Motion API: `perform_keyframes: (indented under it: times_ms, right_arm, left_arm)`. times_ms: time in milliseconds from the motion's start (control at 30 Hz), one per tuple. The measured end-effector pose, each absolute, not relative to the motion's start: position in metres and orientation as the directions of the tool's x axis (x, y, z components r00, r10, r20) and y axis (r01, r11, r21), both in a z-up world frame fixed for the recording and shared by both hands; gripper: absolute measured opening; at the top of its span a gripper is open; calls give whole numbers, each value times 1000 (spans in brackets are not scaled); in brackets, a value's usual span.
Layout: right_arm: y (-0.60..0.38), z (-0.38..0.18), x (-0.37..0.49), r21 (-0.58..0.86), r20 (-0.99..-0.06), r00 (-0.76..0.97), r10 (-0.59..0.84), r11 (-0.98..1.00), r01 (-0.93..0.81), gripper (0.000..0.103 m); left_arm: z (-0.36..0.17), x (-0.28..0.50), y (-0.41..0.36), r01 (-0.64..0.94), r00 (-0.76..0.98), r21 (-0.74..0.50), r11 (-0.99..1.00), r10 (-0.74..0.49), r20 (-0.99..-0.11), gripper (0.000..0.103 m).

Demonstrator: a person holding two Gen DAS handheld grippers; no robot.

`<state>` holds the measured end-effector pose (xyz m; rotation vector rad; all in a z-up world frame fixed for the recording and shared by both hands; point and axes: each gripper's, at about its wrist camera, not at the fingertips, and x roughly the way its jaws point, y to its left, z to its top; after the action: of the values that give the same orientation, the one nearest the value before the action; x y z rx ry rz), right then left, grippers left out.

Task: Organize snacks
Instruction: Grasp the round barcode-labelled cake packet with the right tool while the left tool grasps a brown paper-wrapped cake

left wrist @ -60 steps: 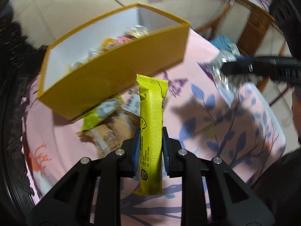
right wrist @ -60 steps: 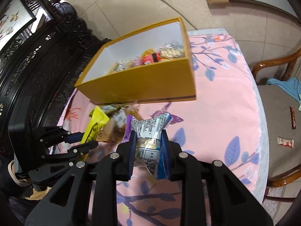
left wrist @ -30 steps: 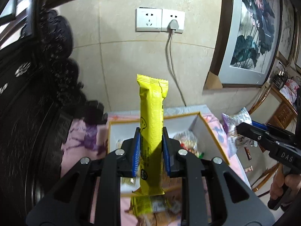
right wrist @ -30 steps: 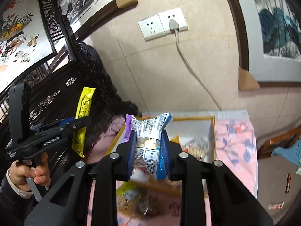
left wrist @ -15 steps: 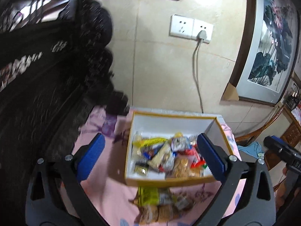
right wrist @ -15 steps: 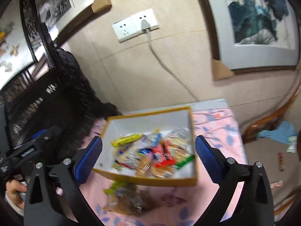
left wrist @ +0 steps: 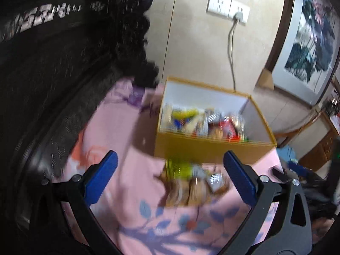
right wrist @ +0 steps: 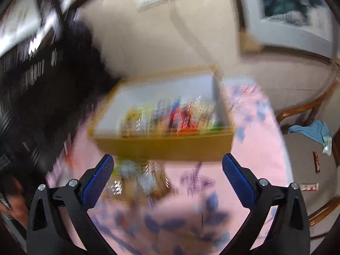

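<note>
Left gripper (left wrist: 170, 178): jaws spread wide, nothing between them, held above the pink flowered table (left wrist: 119, 140).
Right gripper (right wrist: 167, 177): likewise splayed and empty, above the same table.
Loose snacks (left wrist: 191, 182): a small heap of packets on the cloth, touching or just short of the near wall of the yellow box (left wrist: 212, 150); seen from the left gripper it lies dead ahead, between the two fingers.
From the right: the heap (right wrist: 138, 178) sits ahead but toward the left finger, so the left gripper looks the better lined up.
Long axis: too blurred to read for any single packet; the heap runs roughly along the box wall.
Box contents: sorted snacks (left wrist: 201, 123) lie along the near side inside.
Left view only: sharper packet outlines, and the other gripper at the right edge.
Right view only: a chair (right wrist: 308, 148) beside the table with a blue cloth (right wrist: 312, 129) and stray packets (right wrist: 309, 187) on its seat.
</note>
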<state>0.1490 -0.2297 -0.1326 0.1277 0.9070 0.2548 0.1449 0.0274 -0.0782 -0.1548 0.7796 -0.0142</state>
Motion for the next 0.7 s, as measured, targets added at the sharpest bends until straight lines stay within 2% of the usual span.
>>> perform_keyframes:
  times_ms: [67,200,467,700]
  right_arm:
    - [-219,-163,148,200,-822,498,277,959,-202,102]
    - [-208,-199,155,231,-877,370,307,944,-236,102]
    - [-178,-223,181,107,-904,363,227,940,-324,102]
    - [-165,-234,205,78,-912,347,220,922,-379,101]
  left_arm:
    - [-96,133,26,-54,671,-141,989,-68,-738,101]
    - [-118,121,21,-65,617,-151,986,-79,-783,101]
    - [-128,117,33,-99,588,-183,978,-91,-804,101]
    - [-136,117,47,-148,571,-199,969,-81,-817,101]
